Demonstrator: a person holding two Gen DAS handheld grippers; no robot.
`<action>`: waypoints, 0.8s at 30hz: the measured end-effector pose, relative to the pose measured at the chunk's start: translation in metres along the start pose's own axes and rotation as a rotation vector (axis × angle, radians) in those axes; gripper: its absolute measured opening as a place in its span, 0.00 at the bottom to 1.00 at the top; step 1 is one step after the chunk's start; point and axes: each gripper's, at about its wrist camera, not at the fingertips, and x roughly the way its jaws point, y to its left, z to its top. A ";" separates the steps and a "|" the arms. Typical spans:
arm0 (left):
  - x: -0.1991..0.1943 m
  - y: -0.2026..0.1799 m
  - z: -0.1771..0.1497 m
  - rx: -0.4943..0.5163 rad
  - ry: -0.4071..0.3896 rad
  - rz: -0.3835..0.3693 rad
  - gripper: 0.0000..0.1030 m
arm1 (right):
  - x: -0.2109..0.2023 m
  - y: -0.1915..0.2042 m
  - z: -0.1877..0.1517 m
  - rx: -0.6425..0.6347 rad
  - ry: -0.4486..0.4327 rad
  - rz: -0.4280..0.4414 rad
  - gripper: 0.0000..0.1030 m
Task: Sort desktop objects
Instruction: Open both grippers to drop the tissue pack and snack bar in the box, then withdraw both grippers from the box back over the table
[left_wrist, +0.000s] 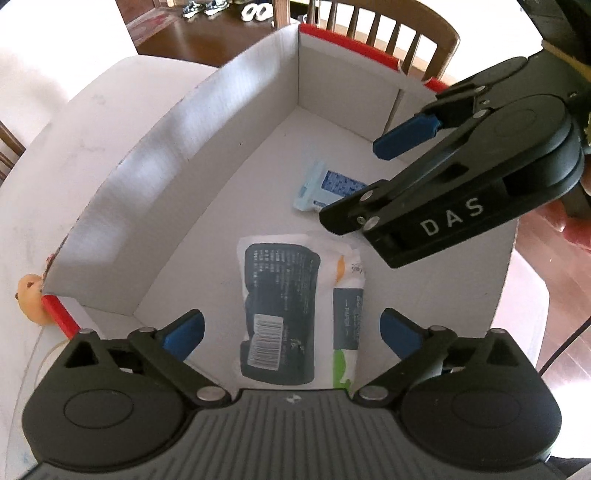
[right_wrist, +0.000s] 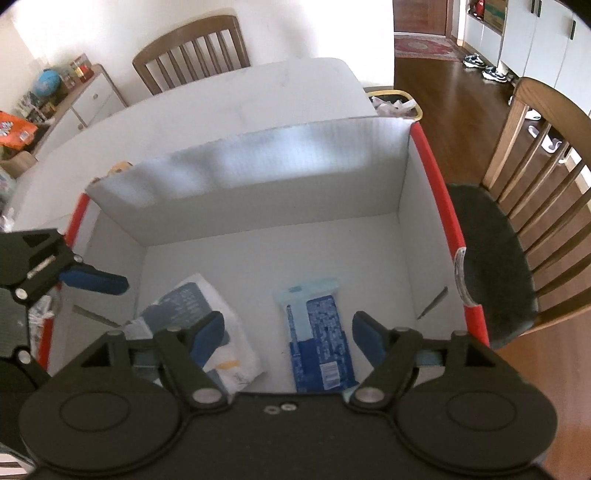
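White cardboard box (left_wrist: 229, 122) with red edging sits on your table (right_wrist: 258, 96), holding a tissue pack (left_wrist: 291, 306) and, beside it but apart, a blue packet (right_wrist: 317, 332). Your left gripper (left_wrist: 291, 332) and right gripper (right_wrist: 288, 332) both hover over them, spread wide, gripping nothing.

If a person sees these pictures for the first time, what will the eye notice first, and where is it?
First the big white box with red edges, on the white table. On its floor lie two packets: a white pack with a dark label and a blue pack beside it. Both open grippers, left and right, hover above them.
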 end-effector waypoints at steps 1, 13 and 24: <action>-0.001 -0.001 0.000 -0.003 -0.006 -0.002 0.99 | -0.003 0.000 0.000 -0.003 -0.007 0.010 0.75; 0.000 -0.004 0.002 -0.083 -0.105 -0.051 1.00 | -0.033 -0.002 -0.002 -0.011 -0.069 0.032 0.81; -0.009 -0.013 -0.017 -0.197 -0.233 -0.095 1.00 | -0.062 0.015 -0.009 -0.045 -0.143 0.047 0.81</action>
